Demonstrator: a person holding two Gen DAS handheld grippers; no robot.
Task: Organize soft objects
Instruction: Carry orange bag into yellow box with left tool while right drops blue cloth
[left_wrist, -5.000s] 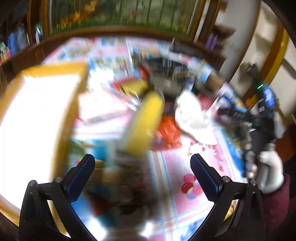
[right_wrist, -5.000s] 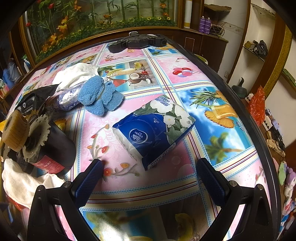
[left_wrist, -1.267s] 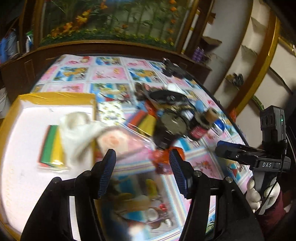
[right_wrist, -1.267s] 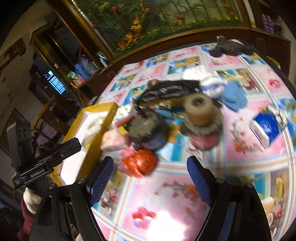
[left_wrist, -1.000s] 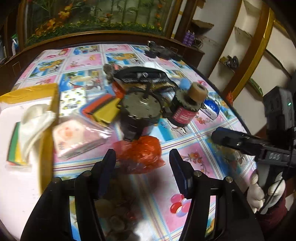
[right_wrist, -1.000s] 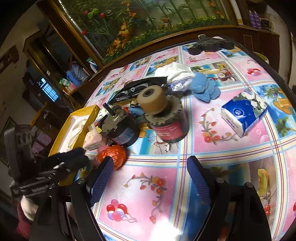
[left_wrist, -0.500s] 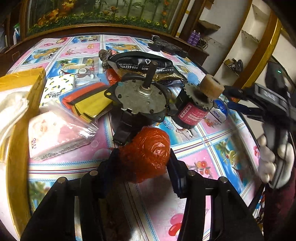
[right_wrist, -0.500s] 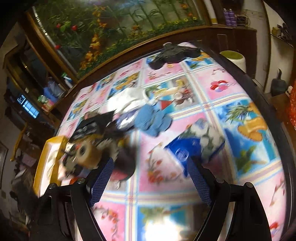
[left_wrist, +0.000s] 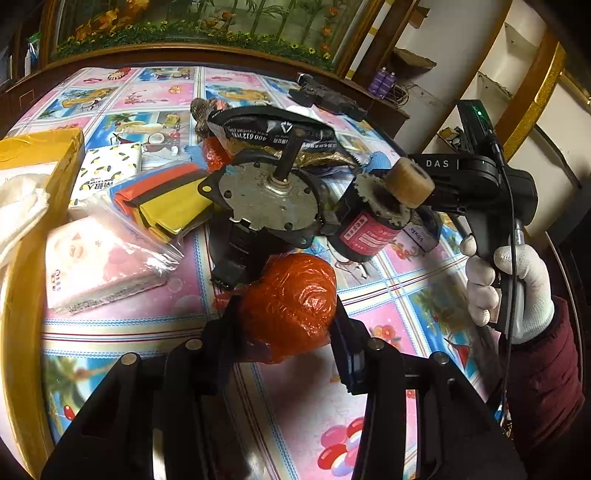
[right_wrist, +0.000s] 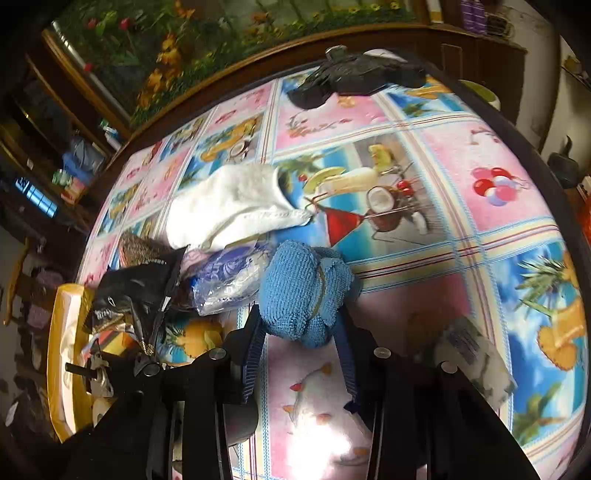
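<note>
My left gripper (left_wrist: 286, 312) is shut on a crumpled orange plastic bag (left_wrist: 291, 302) on the patterned tablecloth. My right gripper (right_wrist: 299, 325) is shut on a rolled blue cloth (right_wrist: 303, 291); its body also shows in the left wrist view (left_wrist: 476, 181). A white cloth (right_wrist: 236, 210) lies beyond the blue cloth. A clear bag with blue print (right_wrist: 229, 277) lies left of it. A pink tissue pack (left_wrist: 96, 266), a lemon-print tissue pack (left_wrist: 109, 170) and coloured folded cloths (left_wrist: 162, 201) lie left of the orange bag. A yellow box (left_wrist: 40, 151) holds white cloth (left_wrist: 22, 206).
Two heavy motors, one silver-faced (left_wrist: 266, 203) and one with a red label (left_wrist: 373, 229), stand just behind the orange bag. A black foil pouch (left_wrist: 273, 129) lies behind them. A black device (right_wrist: 354, 79) sits at the far edge. A blue tissue pack (right_wrist: 476, 362) lies right of my right gripper.
My left gripper moved right from the yellow box to the orange bag and closed on it. My right gripper swung across the table and closed on the blue cloth.
</note>
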